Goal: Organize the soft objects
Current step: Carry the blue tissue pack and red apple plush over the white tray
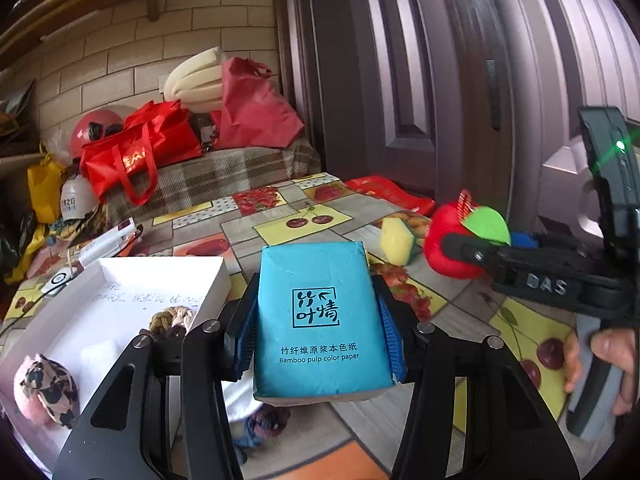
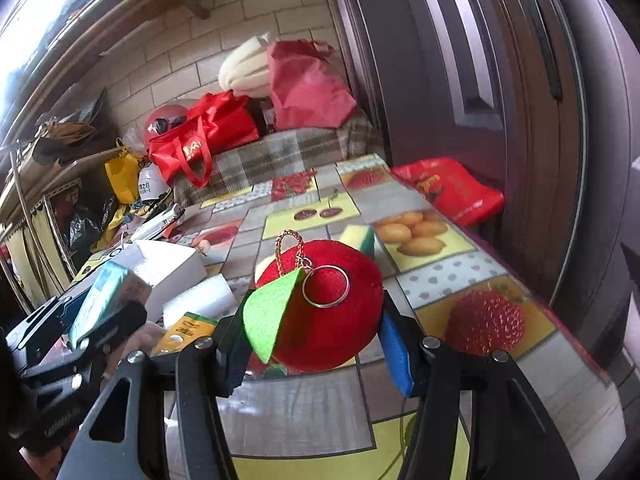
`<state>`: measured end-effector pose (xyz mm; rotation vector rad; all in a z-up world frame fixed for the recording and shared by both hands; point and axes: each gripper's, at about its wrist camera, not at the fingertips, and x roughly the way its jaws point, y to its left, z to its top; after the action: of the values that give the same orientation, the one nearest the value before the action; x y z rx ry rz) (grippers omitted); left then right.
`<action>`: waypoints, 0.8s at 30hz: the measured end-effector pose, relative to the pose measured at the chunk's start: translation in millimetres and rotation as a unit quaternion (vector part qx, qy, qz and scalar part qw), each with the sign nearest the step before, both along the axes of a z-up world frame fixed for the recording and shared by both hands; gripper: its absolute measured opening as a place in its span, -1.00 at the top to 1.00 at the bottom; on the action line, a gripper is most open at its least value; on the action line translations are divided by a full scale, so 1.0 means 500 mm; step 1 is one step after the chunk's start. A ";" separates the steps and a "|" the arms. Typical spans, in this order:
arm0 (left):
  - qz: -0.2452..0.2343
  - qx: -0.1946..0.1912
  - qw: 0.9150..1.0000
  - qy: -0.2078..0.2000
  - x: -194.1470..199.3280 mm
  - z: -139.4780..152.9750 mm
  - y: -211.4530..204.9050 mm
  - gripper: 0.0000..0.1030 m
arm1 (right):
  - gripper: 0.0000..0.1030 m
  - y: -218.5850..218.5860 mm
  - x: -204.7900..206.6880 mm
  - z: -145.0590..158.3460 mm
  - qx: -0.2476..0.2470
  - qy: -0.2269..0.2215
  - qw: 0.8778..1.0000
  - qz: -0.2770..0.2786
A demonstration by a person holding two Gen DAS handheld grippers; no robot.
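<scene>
Left wrist view: the left gripper [image 1: 316, 332] clamps the blue tissue pack [image 1: 320, 320] upright, the white box [image 1: 160, 276] lying just to its left; right wrist view: the right gripper [image 2: 316, 344] squeezes the red plush apple [image 2: 324, 308] above the table [image 2: 432, 280], that box farther off leftward.

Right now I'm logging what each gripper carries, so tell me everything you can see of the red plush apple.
The red plush apple is round and fuzzy, with a green felt leaf, a gold cord loop and a metal key ring on top. The right gripper pinches its sides between blue pads, holding it above the fruit-print table.
</scene>
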<state>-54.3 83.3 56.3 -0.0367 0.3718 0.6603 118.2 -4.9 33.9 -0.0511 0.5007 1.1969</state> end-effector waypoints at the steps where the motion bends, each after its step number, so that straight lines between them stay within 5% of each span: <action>1: -0.002 -0.002 1.000 0.000 -0.008 0.000 -0.002 0.01 | -0.10 -0.001 -0.005 0.003 0.002 -0.007 1.000 0.000; 24: 0.045 -0.006 0.999 -0.015 -0.119 -0.002 0.004 0.00 | -0.11 0.031 -0.105 0.012 0.031 -0.027 0.998 0.047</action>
<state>-113.8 85.4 55.6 -0.0751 0.3465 0.7458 65.4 10.6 40.0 -0.0528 0.4174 1.2990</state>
